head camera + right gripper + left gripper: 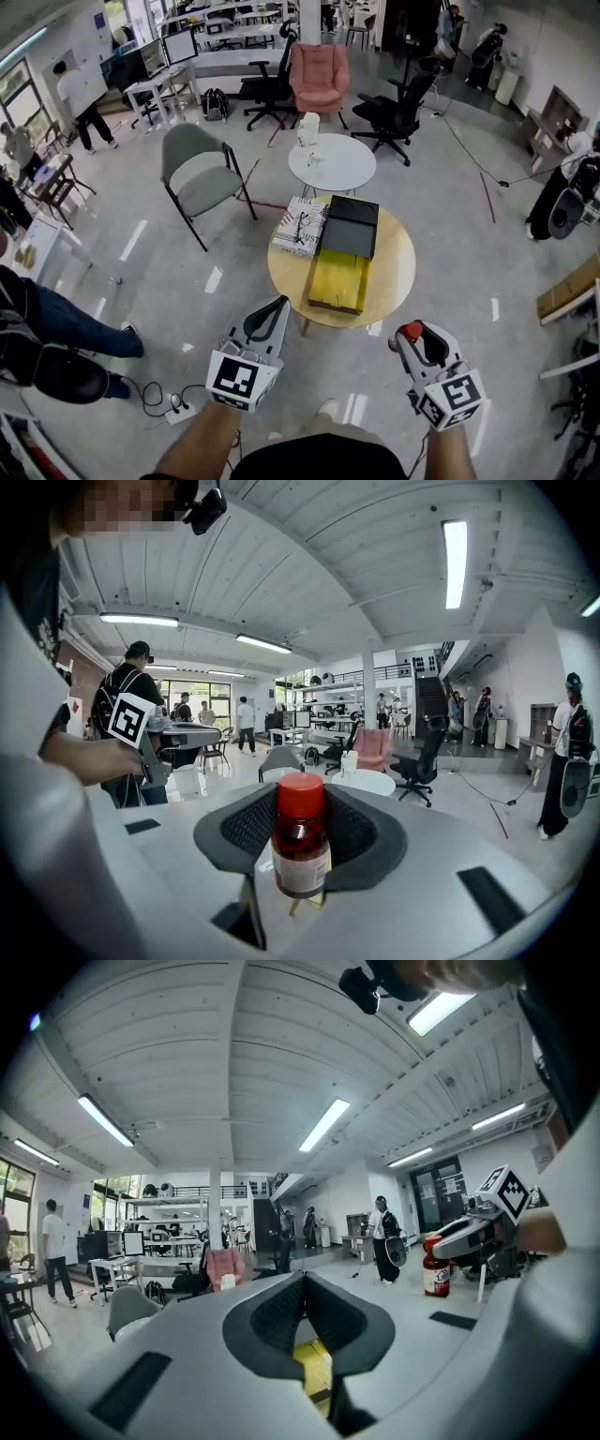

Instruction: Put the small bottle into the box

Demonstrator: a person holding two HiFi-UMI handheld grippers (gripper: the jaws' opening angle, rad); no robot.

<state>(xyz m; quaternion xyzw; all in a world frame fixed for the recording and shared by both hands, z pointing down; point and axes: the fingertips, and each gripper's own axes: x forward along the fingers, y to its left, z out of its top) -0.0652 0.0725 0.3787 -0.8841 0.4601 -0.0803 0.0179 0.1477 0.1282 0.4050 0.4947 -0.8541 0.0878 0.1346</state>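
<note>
head view: high up, steeply down on the round wooden table [398, 262]
gripper views: low, facing far across the office; both show the pink armchair [225, 1267]

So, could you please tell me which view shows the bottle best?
The right gripper view: the bottle sits centre, red cap clear, clamped in the right tongs. The head view shows only its cap; the left gripper view shows it small, far right.

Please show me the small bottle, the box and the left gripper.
small bottle [300, 841]: right gripper view, its dark red body.
box [337, 274]: head view, its yellow inside.
left gripper [305, 1281]: left gripper view, between its shut fingertips.
</note>
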